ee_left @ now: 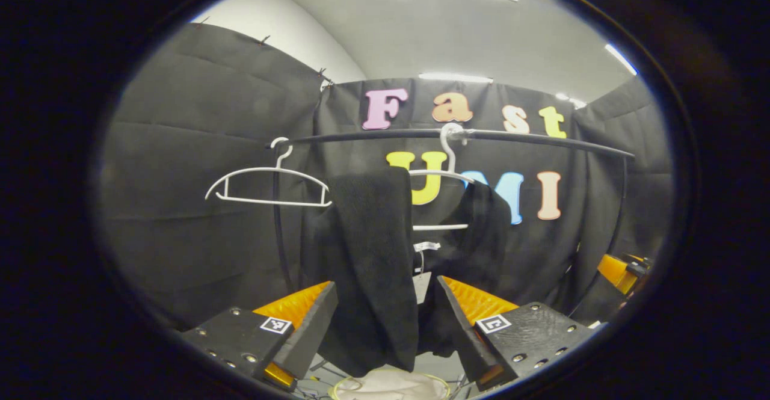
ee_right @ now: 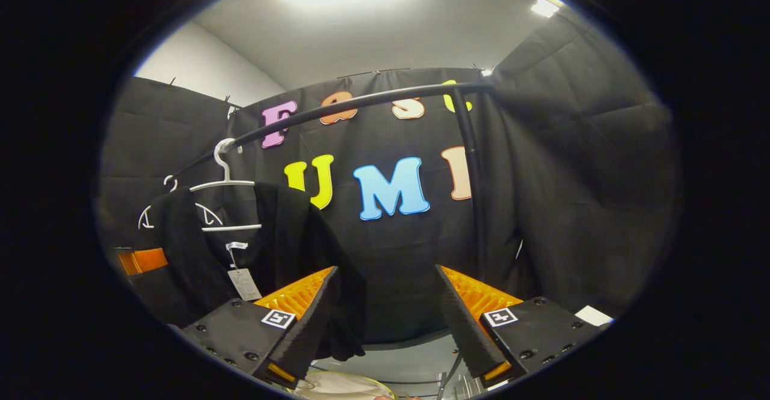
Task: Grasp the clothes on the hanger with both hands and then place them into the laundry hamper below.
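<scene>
A black garment hangs on a white hanger from the black rail. My left gripper is open, and the garment's left half drapes down between its two spread fingers without being pinched. In the right gripper view the same garment hangs at the left on its hanger. My right gripper is open, and its left finger is beside the garment's right edge. The hamper's pale rim shows below, also low in the right gripper view as a hamper rim.
An empty white hanger hangs at the rail's left end by an upright post. Another post stands right of the garment. A paper tag dangles inside the garment. The other gripper shows at the right edge.
</scene>
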`<state>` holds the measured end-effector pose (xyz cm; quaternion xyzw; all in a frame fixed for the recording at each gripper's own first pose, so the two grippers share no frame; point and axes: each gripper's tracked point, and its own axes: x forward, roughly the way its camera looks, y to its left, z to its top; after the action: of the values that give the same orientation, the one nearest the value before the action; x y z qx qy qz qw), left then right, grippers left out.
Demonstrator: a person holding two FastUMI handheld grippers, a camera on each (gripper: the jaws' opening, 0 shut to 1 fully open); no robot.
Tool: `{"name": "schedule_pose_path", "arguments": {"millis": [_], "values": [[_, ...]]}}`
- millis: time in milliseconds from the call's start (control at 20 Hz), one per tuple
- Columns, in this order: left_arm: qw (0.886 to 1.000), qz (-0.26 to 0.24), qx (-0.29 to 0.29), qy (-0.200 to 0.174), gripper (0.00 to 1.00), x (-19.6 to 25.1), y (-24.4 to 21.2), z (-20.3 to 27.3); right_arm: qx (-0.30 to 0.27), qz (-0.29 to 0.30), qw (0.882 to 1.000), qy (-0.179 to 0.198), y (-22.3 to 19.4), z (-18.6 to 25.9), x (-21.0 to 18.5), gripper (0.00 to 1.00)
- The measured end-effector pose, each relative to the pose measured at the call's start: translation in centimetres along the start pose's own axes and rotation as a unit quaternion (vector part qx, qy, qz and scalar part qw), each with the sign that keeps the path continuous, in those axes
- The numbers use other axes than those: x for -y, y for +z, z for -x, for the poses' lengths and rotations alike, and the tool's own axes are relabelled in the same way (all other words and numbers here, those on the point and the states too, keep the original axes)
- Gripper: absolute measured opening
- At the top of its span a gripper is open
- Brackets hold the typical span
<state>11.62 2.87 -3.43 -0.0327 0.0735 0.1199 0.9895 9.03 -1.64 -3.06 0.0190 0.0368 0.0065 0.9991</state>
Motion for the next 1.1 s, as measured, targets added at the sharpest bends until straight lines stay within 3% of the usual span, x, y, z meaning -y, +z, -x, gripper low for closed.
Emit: {"name": "schedule_pose_path", "arguments": {"millis": [550, 1100], "values": [[0.996, 0.012, -0.012, 0.089, 0.94, 0.6, -1.0, -7.0, -0.025, -0.002, 0.997, 0.067, -3.1, -7.5, 1.0, 0.98], [0.986, -0.008, 0.0, 0.165, 0.94, 1.0, -1.8, -11.7, -0.056, 0.009, 0.986, 0.159, -5.6, -11.0, -1.1, 0.98]]}}
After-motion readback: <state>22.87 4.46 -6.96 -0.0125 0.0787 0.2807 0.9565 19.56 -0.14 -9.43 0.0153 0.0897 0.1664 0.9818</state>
